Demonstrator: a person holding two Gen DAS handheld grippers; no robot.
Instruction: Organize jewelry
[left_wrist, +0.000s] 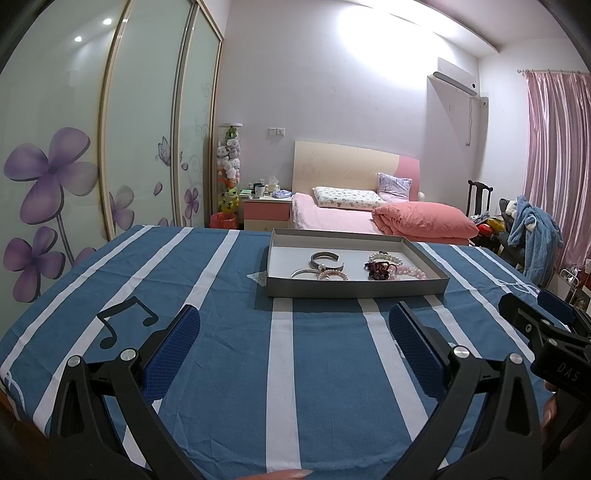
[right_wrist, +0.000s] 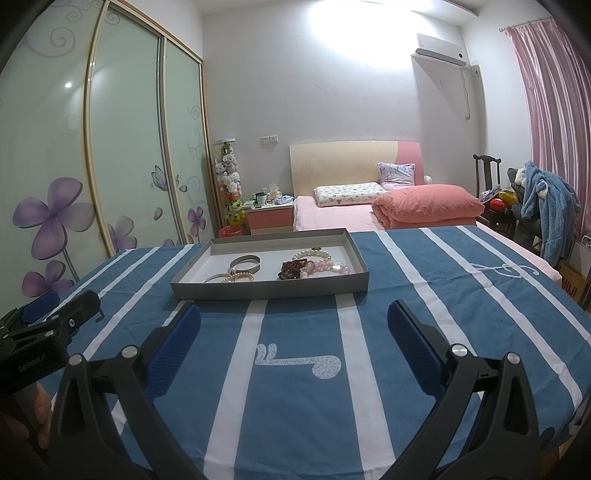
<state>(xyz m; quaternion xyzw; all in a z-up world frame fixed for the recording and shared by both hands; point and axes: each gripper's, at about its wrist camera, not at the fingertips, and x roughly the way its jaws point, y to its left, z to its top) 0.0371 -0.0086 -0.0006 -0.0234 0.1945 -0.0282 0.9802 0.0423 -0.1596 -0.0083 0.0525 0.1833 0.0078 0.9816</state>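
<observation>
Two grippers, left (left_wrist: 293, 325) and right (right_wrist: 293, 325), gape empty short of the tray (left_wrist: 354, 290); we fear tangled bracelets (left_wrist: 395, 266) snagging together.

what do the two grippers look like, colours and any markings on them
Both match: the left gripper and right gripper have black angular plastic linkage arms with silver round pivot bolts and blue textured finger pads. The right gripper's body carries white "DAS" lettering; the left's reads "GenRobot.AI". No cables or sleeves show.

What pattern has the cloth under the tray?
Blue tablecloth with white stripes; right wrist view.
</observation>
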